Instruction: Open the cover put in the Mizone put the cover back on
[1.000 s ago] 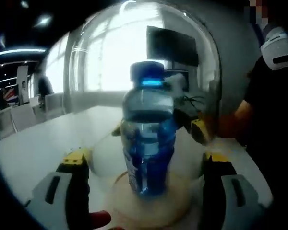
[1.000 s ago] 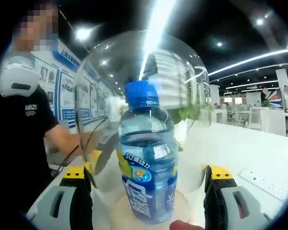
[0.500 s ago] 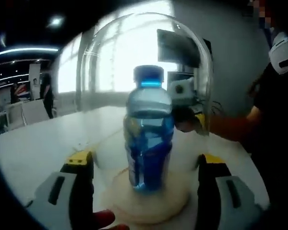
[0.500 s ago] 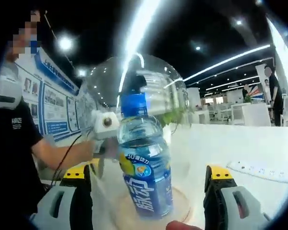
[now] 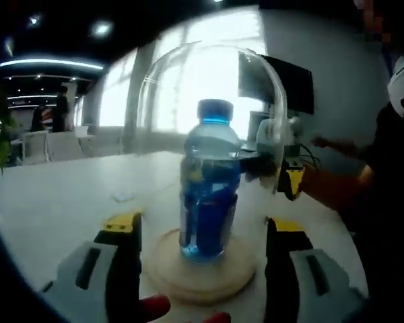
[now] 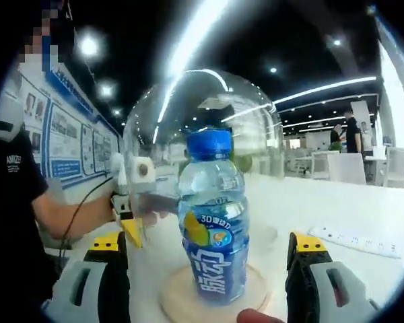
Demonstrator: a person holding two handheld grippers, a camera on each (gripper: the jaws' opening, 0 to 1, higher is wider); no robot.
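On tabletop (image 5: pixel 47 202): Mizone bottle (image 5: pixel 209 188) upright on round wooden base (image 5: pixel 202 272), glass cover (image 5: pixel 209 81) down over it, task apparently near done. Left hand-held gripper (image 5: pixel 202 235) and right hand-held gripper (image 6: pixel 209 252): jaws wide apart, empty, flanking base.

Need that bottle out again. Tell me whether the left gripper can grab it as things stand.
Probably not. The clear dome sits over the bottle on the wooden base, walling it off from the open left gripper.
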